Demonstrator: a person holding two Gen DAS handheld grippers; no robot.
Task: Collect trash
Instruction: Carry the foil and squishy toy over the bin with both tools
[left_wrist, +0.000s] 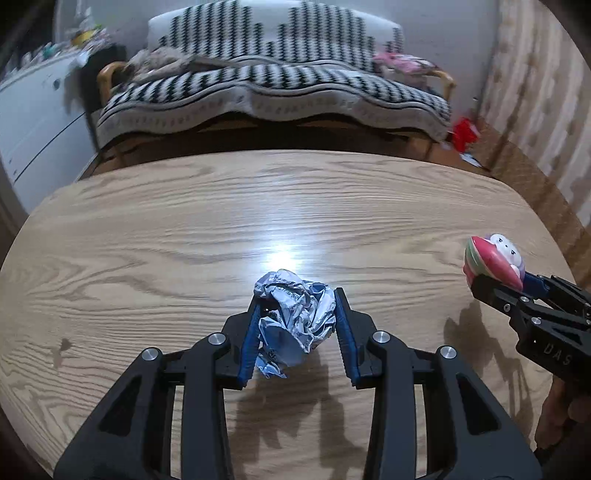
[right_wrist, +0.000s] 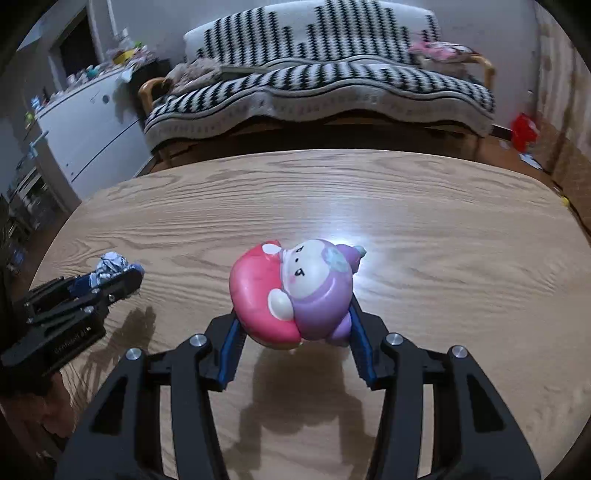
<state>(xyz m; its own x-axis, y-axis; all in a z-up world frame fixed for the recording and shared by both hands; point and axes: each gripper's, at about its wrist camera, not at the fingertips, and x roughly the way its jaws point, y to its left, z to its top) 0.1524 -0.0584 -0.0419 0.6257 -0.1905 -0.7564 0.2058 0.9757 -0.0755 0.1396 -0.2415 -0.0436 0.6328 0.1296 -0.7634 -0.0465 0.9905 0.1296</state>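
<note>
My left gripper (left_wrist: 297, 314) is shut on a crumpled ball of silver-blue foil wrapper (left_wrist: 293, 319) and holds it a little above the wooden table (left_wrist: 184, 229). My right gripper (right_wrist: 293, 314) is shut on a soft pink-and-purple squishy toy (right_wrist: 295, 291) with a white face, also above the table. In the left wrist view the right gripper (left_wrist: 495, 284) and toy (left_wrist: 493, 260) show at the right edge. In the right wrist view the left gripper (right_wrist: 122, 275) and wrapper (right_wrist: 109, 266) show at the left.
Beyond the table's far edge stands a sofa with a black-and-white zigzag blanket (left_wrist: 273, 88). A white cabinet (right_wrist: 92, 125) with clutter on top stands at the left. A red item (left_wrist: 463, 133) lies on the floor at the right, by a patterned curtain (left_wrist: 543, 110).
</note>
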